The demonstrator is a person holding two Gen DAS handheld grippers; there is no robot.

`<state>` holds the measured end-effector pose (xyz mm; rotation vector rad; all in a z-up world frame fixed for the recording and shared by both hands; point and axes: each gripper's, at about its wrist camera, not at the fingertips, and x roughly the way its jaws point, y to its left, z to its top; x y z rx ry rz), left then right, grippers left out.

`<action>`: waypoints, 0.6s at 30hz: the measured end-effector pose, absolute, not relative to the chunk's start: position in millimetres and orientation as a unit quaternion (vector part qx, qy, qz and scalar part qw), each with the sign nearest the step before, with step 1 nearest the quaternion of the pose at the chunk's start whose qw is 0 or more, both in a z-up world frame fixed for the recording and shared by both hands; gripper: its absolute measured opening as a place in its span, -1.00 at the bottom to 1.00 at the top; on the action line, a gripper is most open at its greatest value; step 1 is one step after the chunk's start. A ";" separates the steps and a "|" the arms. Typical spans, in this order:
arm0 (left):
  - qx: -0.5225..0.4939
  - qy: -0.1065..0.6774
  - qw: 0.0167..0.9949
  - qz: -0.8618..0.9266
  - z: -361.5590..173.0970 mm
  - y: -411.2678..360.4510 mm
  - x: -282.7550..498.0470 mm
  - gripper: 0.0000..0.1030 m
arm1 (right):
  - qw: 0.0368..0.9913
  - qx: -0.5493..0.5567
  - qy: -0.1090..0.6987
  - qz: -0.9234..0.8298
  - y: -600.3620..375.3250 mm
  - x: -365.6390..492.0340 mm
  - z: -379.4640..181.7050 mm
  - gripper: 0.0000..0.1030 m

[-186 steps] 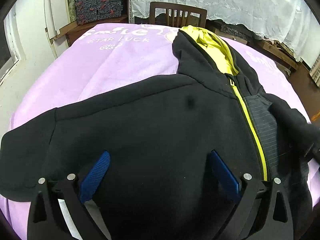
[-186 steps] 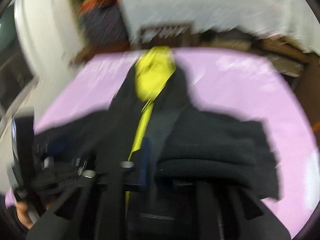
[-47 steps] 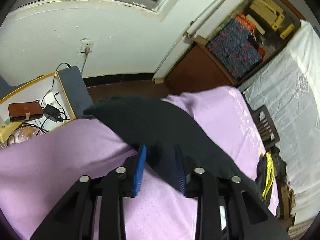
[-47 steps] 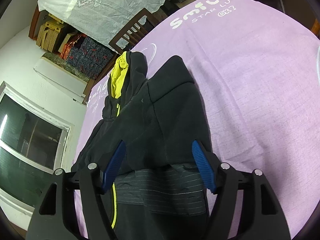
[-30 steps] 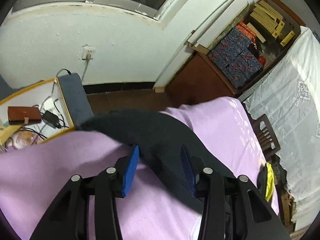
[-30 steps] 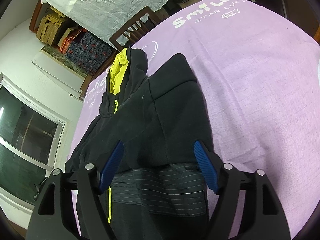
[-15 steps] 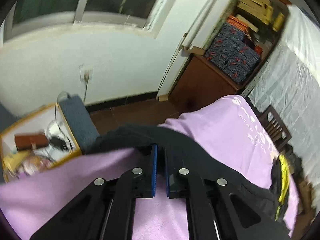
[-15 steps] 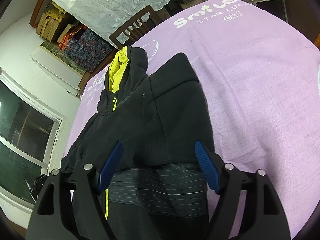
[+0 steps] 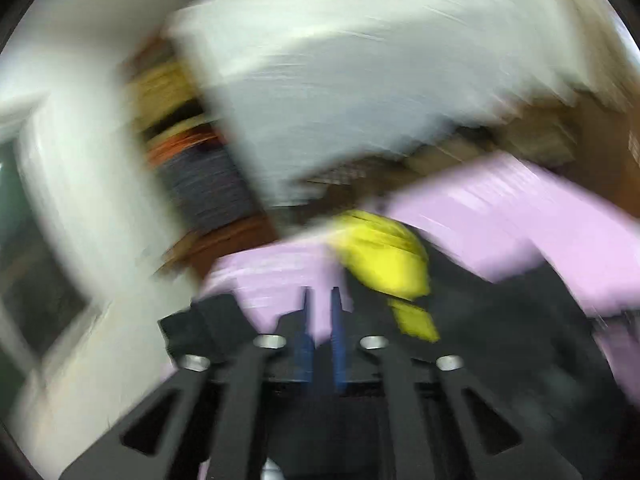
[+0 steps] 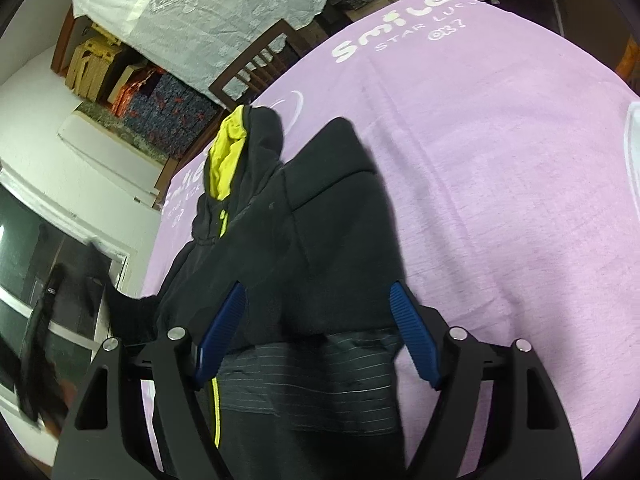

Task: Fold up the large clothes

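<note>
A black hoodie [image 10: 316, 224] with a yellow hood lining [image 10: 226, 152] and yellow zip lies on the purple blanket [image 10: 500, 168]; its right sleeve is folded over the body. My right gripper [image 10: 318, 332] is open and empty, hovering over the hoodie's lower part. The left wrist view is heavily blurred: my left gripper [image 9: 320, 320] has its blue pads nearly together on a black sleeve end [image 9: 204, 328], lifted, with the yellow hood [image 9: 384, 256] ahead. The left gripper and sleeve also show in the right wrist view [image 10: 72, 300], blurred at far left.
A wooden chair [image 10: 256, 68] stands at the table's far edge, under a white lace cloth [image 10: 224, 4]. Stacked boxes and a shelf [image 10: 160, 96] line the wall. A window [image 10: 24, 264] is at the left. A white object [image 10: 632, 140] lies at the blanket's right edge.
My left gripper, shut on the sleeve end, has swung fast from facing the wall and floor toward the hood, carrying the sleeve up. The right gripper has stayed put, open.
</note>
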<state>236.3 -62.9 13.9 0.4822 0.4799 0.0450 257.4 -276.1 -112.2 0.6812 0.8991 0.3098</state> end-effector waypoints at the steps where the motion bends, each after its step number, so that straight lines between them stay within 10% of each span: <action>1: 0.268 0.241 0.933 0.008 -3.4 -85.5 235.1 0.23 | 0.831 0.328 0.425 0.144 -279.4 258.1 -113.5 0.43; 10: 0.225 0.256 0.940 0.016 -26.1 -34.3 211.1 0.78 | 0.811 0.392 0.404 0.160 -306.5 255.8 -113.6 0.43; 18: 0.086 0.315 0.936 0.131 -36.4 107.7 233.4 0.82 | 0.830 0.311 0.405 0.225 -257.3 247.0 -95.8 0.44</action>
